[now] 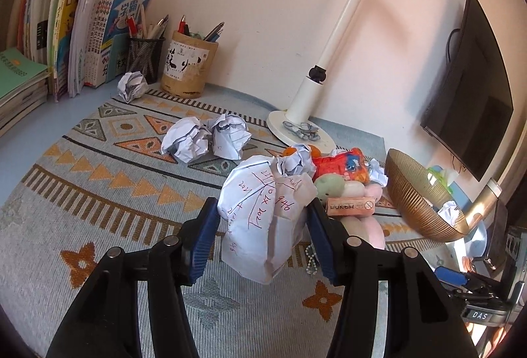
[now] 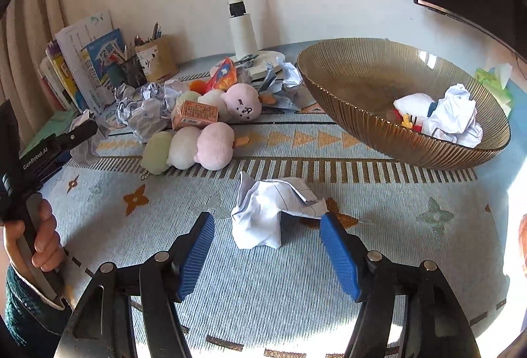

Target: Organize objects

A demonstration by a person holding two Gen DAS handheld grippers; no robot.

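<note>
now left gripper (image 1: 263, 219) around paper ball (image 1: 263, 219)

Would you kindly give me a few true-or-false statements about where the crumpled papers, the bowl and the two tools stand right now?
1. The left tool grips a crumpled white paper ball with red handwriting. True.
2. The right tool is clamped on a crumpled lined white paper. False: its blue pads stand apart on either side of the paper, which lies on the patterned woven mat.
3. The ribbed amber glass bowl is empty. False: it holds a crumpled white paper and a small white toy.
4. The orange card box rests on the pile of round pastel plush toys. True.
</note>
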